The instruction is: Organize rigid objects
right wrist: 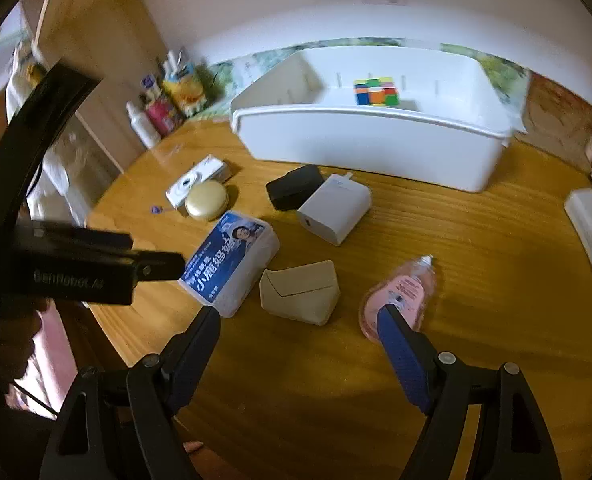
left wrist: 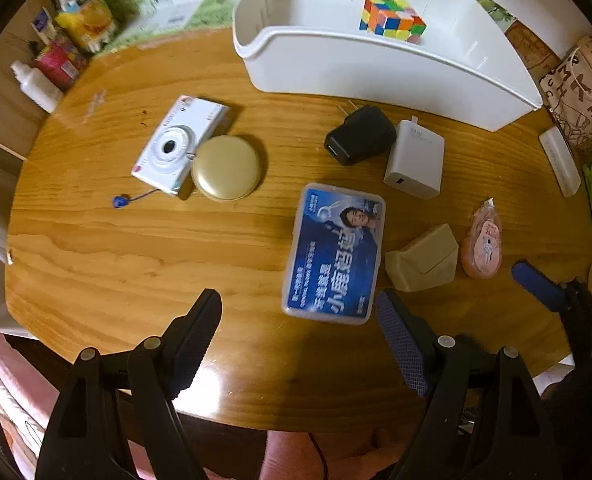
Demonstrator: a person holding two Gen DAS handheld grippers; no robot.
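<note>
On the round wooden table [left wrist: 115, 260] lie a white compact camera [left wrist: 175, 144], a gold round case [left wrist: 225, 168], a black charger [left wrist: 360, 134], a white charger [left wrist: 416, 160], a blue-labelled clear box [left wrist: 334, 254], a beige wedge [left wrist: 424, 258] and a pink tape dispenser [left wrist: 482, 242]. A white bin [left wrist: 376, 64] at the back holds a colour cube [left wrist: 392, 18]. My left gripper [left wrist: 296, 304] is open and points down over the near end of the blue box. My right gripper [right wrist: 300, 314] is open in front of the beige wedge [right wrist: 300, 292], and its right finger overlaps the pink dispenser [right wrist: 400, 292].
Bottles and colourful packets [left wrist: 71, 36] crowd the back left corner. A white oblong case [left wrist: 560, 160] and a patterned bag [left wrist: 584, 96] sit at the right edge. The left gripper's black body [right wrist: 75, 264] fills the left of the right wrist view.
</note>
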